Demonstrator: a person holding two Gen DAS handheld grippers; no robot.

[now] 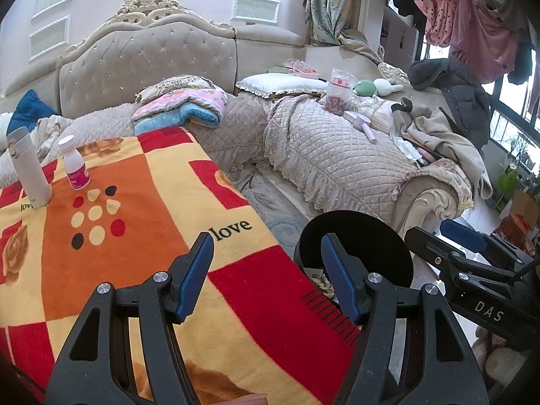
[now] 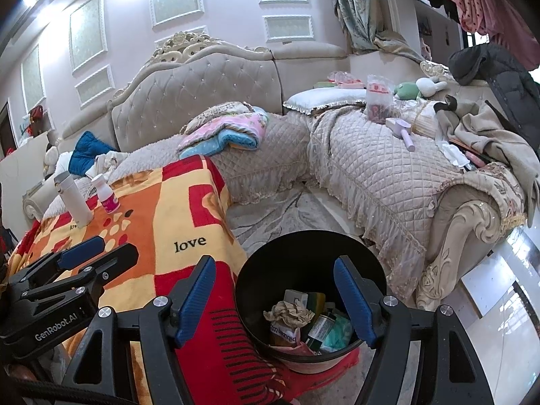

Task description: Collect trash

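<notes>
Right gripper (image 2: 275, 300) hangs over black bin (image 2: 256, 270), jaws wide, empty; crumpled paper (image 2: 290, 312), cartons already inside. Left gripper (image 1: 266, 276) wide, empty above blanket (image 1: 141, 182). Ahead-left: 2 containers, white bottle (image 1: 77, 163), flask (image 1: 28, 168), possibly left.

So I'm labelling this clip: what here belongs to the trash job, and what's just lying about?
Job: black bin, crumpled paper in it, left gripper, right gripper.
Lying about: white flask, pill bottle, folded blanket, plush toys.
</notes>
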